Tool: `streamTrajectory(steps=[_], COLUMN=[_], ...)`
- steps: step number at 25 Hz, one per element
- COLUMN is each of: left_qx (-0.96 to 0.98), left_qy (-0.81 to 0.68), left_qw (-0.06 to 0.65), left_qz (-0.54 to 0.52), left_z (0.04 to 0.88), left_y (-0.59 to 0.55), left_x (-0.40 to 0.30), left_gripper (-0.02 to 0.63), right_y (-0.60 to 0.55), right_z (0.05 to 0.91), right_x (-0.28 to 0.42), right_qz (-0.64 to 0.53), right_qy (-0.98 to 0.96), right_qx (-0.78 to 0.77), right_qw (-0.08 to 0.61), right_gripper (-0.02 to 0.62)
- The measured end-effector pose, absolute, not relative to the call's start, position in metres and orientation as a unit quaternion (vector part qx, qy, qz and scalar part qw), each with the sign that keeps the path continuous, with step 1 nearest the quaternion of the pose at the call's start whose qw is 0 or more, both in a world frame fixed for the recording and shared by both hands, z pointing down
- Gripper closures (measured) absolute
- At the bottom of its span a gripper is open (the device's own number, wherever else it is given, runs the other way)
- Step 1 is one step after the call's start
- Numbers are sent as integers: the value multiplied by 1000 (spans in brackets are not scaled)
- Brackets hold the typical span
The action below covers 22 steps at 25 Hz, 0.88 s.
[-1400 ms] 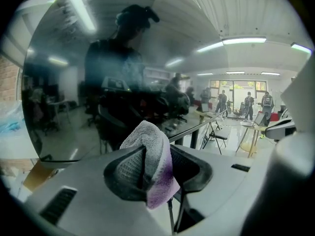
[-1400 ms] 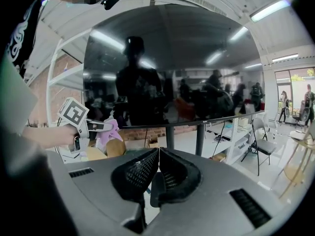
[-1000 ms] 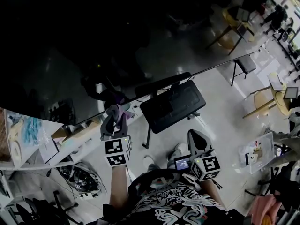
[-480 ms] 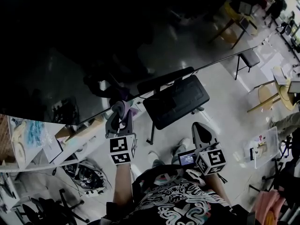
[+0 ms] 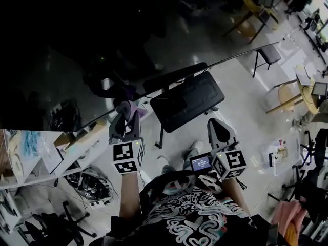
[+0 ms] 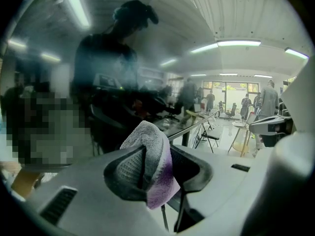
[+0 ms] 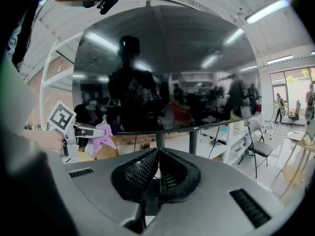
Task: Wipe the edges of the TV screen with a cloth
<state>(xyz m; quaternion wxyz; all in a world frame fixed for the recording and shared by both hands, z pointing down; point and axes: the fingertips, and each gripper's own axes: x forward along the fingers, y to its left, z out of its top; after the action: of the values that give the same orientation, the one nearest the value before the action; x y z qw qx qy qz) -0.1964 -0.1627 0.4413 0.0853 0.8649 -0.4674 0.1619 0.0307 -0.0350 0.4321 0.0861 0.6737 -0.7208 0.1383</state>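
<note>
Your left tool (image 5: 125, 118) is clenched on the cloth (image 6: 150, 146), a soft, fuzzy fabric, grey on one face and pale purple on the other. It is bunched into a thick fold between the dark, mesh-textured pads, with a rounded hump poking out beyond the tips and a purple corner hanging below them.

The TV screen (image 7: 167, 68) fills the far side of the scene: a wide, glossy black panel with a thin dark frame, mirroring ceiling lights and your own outline. In the right gripper view, the cloth sits right at the lower edge of the screen, toward its left end. Whether the fabric actually presses on the frame cannot be told.

Your right tool (image 5: 218, 132) is held lower and nearer to you, well apart from the screen. Its jaws are pressed together with nothing between them, the ribbed black pads meeting along a straight seam.

Below the screen's lower edge, to the right of the cloth, stands a black chair (image 5: 187, 104) with a flat matte seat.
</note>
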Motion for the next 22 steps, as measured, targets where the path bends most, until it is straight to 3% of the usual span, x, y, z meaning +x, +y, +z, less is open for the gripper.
streamTrajectory(steps=[22], left_qx=[876], left_qy=[-445], left_qw=[89], left_qz=[161], left_z=[443], left_y=[-166], left_x=[-153], left_gripper=[465], right_y=[-40], right_z=[432], right_x=[71], right_qz=[135], right_qy=[-708], right_qx=[688], right_qw=[85], right_gripper=[566])
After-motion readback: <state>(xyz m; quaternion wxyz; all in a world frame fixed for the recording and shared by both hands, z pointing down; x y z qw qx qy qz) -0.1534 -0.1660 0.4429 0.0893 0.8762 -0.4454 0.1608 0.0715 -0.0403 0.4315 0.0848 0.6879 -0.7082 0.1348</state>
